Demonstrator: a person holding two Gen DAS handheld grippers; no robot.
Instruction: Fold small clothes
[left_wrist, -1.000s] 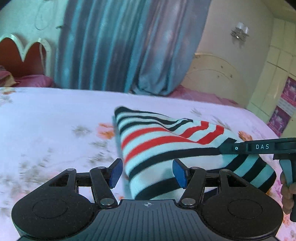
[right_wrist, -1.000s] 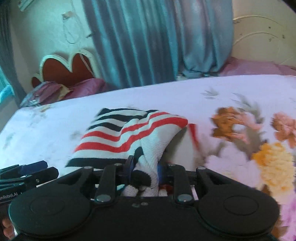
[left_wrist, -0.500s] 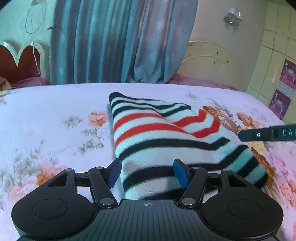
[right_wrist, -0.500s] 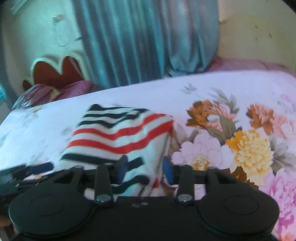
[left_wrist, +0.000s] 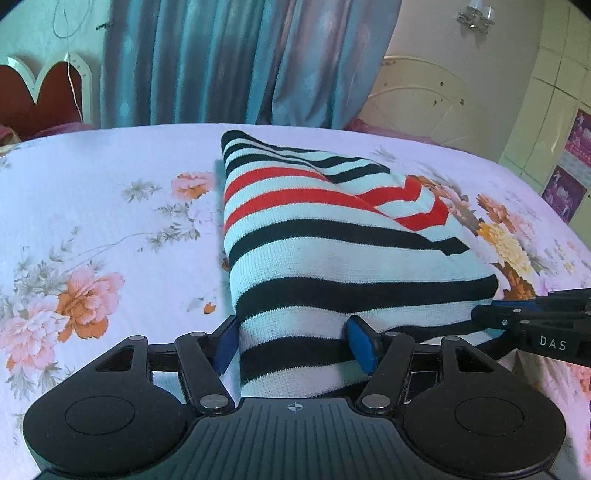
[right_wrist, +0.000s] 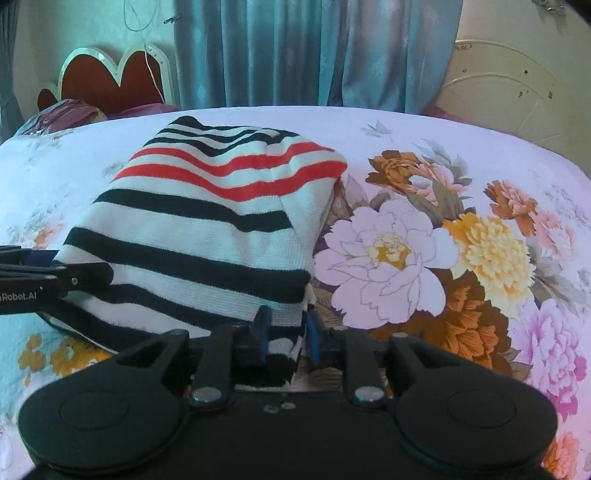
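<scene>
- Striped sweater (left_wrist: 332, 236), folded, lies on the floral bed (left_wrist: 92, 206); we have its near edge between both tools.
- Our left gripper (left_wrist: 293, 341) has its blue fingers (left_wrist: 226, 343) spread wide, straddling the near left corner without pinching it.
- Our right gripper (right_wrist: 284, 334) has its fingers (right_wrist: 263, 328) drawn close on the near right corner, knit bunched between them.
- Farther back, blue curtains (right_wrist: 310, 51) hang behind the bed.
</scene>
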